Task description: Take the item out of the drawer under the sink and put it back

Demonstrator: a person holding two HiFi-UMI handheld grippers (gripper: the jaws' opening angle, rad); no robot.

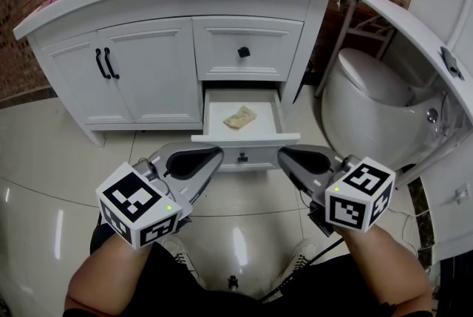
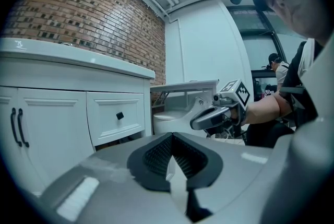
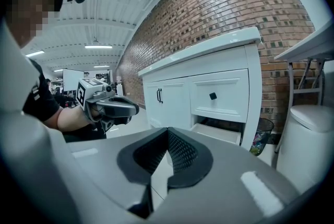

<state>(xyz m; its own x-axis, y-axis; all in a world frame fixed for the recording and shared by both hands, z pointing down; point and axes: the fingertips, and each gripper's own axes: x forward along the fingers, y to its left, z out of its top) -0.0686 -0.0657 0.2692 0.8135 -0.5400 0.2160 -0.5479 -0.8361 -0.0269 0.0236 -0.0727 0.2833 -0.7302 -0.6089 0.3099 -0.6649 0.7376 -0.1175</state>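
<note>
Shows lower drawer [image 1: 245,137] of white vanity [image 1: 148,79] pulled open. Holds item [image 1: 240,117], tan & crumpled, flat on drawer floor, approx. centre, clear of both grippers.

Shows L gripper [image 1: 214,154] low in front of drawer front, left of centre, w/ jaws pressed together at tips, nothing between. Shows R gripper [image 1: 284,154] mirrored at right, jaws likewise pressed together, nothing pinched. Angles both tips inward toward each other, apart.

Shows upper drawer [image 1: 247,49] w/ black knob closed. Places toilet [image 1: 369,94] right of vanity.

Item [image 1: 240,117] in open drawer [image 1: 222,137] (toilet [image 1: 369,97] right).
</note>
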